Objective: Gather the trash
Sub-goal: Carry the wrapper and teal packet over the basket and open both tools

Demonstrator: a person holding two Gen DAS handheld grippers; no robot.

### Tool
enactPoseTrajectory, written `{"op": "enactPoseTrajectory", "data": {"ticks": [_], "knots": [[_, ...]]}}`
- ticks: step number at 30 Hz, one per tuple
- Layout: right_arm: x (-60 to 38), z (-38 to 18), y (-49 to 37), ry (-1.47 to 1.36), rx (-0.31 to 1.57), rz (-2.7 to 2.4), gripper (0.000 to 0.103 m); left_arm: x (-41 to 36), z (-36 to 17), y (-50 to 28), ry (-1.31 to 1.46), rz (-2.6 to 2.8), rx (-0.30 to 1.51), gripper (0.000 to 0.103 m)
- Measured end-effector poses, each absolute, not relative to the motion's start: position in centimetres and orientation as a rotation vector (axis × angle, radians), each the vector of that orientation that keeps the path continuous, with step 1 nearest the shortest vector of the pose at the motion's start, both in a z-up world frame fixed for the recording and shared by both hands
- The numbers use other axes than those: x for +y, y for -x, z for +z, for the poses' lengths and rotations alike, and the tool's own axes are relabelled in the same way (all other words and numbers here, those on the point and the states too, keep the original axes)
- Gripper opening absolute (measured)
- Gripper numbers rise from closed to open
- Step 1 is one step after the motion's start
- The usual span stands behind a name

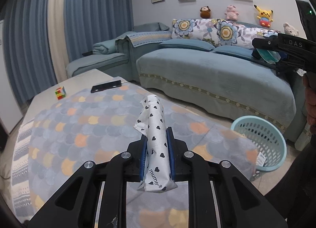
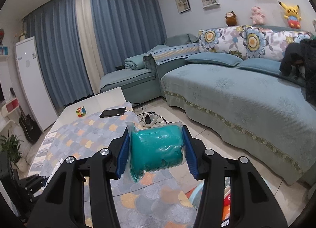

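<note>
In the left wrist view my left gripper [image 1: 156,137] is shut on a white packet printed with black hearts [image 1: 156,121], which stands up between the blue pads above the table. In the right wrist view my right gripper [image 2: 156,135] is shut on a teal pack in clear plastic wrap [image 2: 158,149]. A light blue mesh basket [image 1: 262,129] stands on the floor at the table's right end. Its rim [image 2: 194,192] shows just under my right gripper, with colourful wrappers inside. The right gripper [image 1: 276,47] also shows at the right edge of the left wrist view, held high above the basket.
The low table wears a scale-patterned cloth [image 1: 88,129]. At its far end lie a puzzle cube [image 1: 60,93] and a black phone [image 1: 106,89] on a charging cable. A power strip [image 2: 150,121] lies on the floor. A blue sofa [image 1: 217,74] runs behind the basket.
</note>
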State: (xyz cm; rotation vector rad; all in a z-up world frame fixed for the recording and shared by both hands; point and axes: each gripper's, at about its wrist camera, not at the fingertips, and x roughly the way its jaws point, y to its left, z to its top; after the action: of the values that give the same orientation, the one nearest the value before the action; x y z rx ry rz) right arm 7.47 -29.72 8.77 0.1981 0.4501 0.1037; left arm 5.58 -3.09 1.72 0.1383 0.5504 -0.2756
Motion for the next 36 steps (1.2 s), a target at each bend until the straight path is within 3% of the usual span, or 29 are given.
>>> {"op": "enactPoseTrajectory", "data": {"ticks": [19, 36], "knots": [[-39.9, 6.5, -5.0, -0.371, 0.526, -0.045, 0.046, -11.1, -0.1, -2.5, -0.13, -0.448, 0.611, 0.016], [-48.3, 1.6, -6.7, -0.622, 0.706, -0.082, 0.046, -22.4, -0.9, -7.2, -0.145, -0.703, 0.706, 0.022]]}}
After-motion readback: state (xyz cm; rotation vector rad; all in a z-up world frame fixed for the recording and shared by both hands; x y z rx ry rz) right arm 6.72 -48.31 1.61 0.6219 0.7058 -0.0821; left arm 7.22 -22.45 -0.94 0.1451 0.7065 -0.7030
